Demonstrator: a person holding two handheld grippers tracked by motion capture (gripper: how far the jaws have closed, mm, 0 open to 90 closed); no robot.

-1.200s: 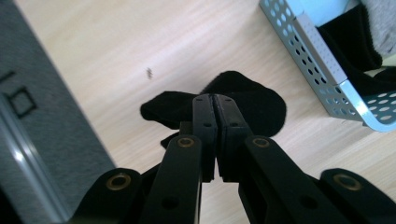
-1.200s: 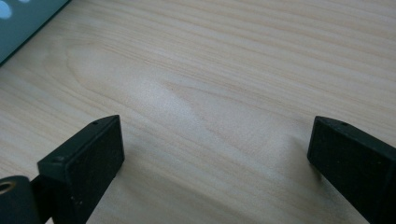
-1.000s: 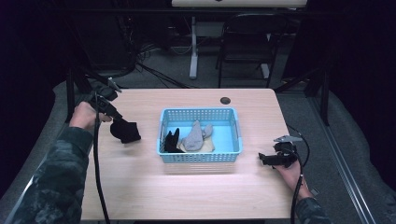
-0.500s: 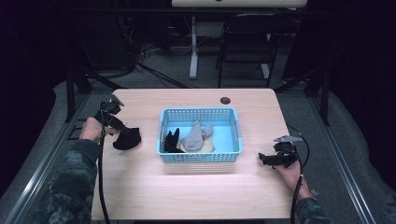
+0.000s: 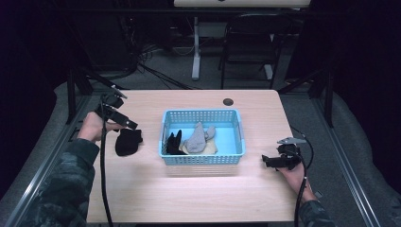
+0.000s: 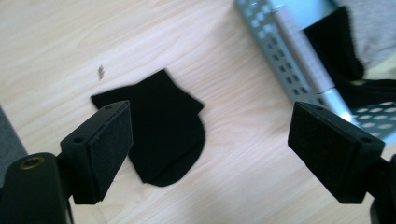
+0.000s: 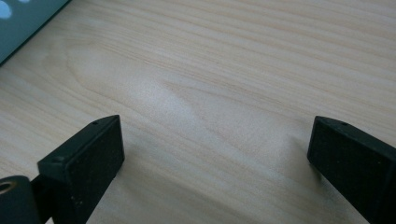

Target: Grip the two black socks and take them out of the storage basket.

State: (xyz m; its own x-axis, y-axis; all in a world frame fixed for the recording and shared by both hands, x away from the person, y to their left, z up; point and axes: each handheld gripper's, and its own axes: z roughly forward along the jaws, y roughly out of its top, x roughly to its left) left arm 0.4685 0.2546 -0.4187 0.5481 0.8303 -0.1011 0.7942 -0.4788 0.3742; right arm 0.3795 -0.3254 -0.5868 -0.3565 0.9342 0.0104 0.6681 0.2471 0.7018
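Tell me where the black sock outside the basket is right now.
In the high view the black sock lies flat on the table's left side, between the left tool and the blue basket, touching neither.

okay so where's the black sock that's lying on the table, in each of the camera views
High view: the black sock lies flat on the table, left of the blue basket, just below the left tool.
Left gripper view: black sock left of centre, beyond the open jaws.
Right gripper view: not in it.
Shared landmark: the blue basket's perforated wall, upper right in the left gripper view.
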